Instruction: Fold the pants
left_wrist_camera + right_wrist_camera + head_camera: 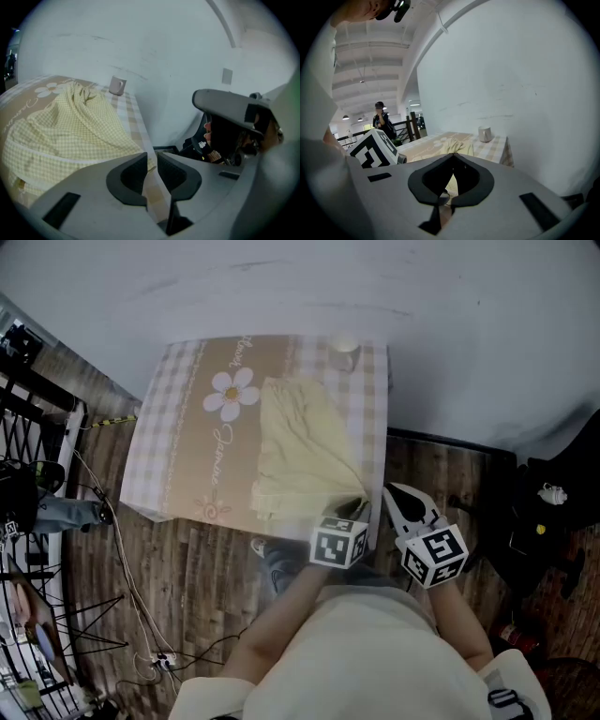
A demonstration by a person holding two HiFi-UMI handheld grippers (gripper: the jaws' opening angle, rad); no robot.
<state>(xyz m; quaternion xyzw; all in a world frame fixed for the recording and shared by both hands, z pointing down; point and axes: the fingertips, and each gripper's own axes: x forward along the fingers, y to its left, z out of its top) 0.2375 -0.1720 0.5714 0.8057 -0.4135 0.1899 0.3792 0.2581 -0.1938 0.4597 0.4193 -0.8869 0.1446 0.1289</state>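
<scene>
Pale yellow checked pants (300, 442) lie rumpled on the right half of a table under a beige checked cloth (178, 427). Their folds run together toward the near right corner, where my left gripper (361, 509) meets them. In the left gripper view the pants (65, 126) end in a corner right at the jaw tips of my left gripper (151, 159), which are drawn in to a narrow gap on it. My right gripper (392, 493) hangs just past the table's right edge, beside the left one. Its jaws (452, 157) touch at the tips with nothing in them, and the pants (457, 146) show beyond.
A white cup (345, 343) stands at the table's far right corner, close to the white wall. Cables (122, 559) trail over the wooden floor at the left by a black railing (28, 418). Dark bags (544, 512) sit on the floor at the right.
</scene>
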